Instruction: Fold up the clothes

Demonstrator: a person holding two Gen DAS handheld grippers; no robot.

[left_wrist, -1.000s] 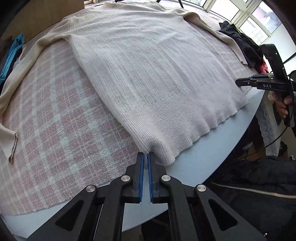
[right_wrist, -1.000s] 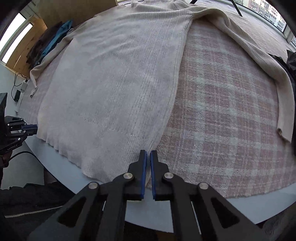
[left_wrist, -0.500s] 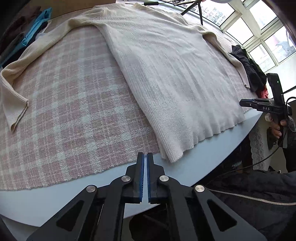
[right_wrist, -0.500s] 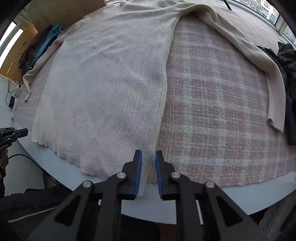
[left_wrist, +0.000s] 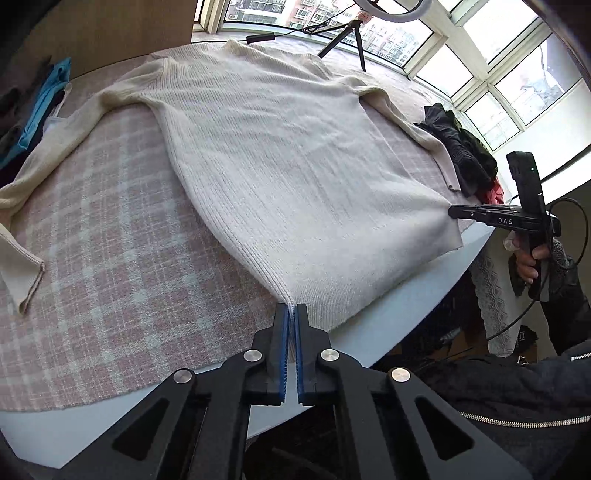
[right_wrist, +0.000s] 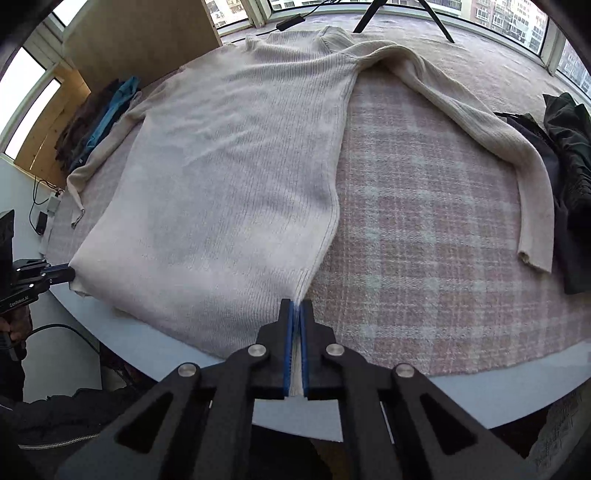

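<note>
A cream knit sweater lies spread flat, face down or up I cannot tell, on a pink plaid cloth over a round table. My left gripper is shut on the sweater's bottom left hem corner. My right gripper is shut on the bottom right hem corner; the sweater stretches away from it. Both sleeves lie out to the sides. Each gripper shows in the other's view, the right one and the left one, at the hem's ends.
A dark clothes pile sits at the table's right edge, also in the right wrist view. Blue and dark garments lie at the left. A tripod stands beyond the table by the windows. The table's bare rim is near me.
Both grippers had drawn back off the hem and the right one had opened a little; now both are shut on the hem corners and the hem is pulled taut.
</note>
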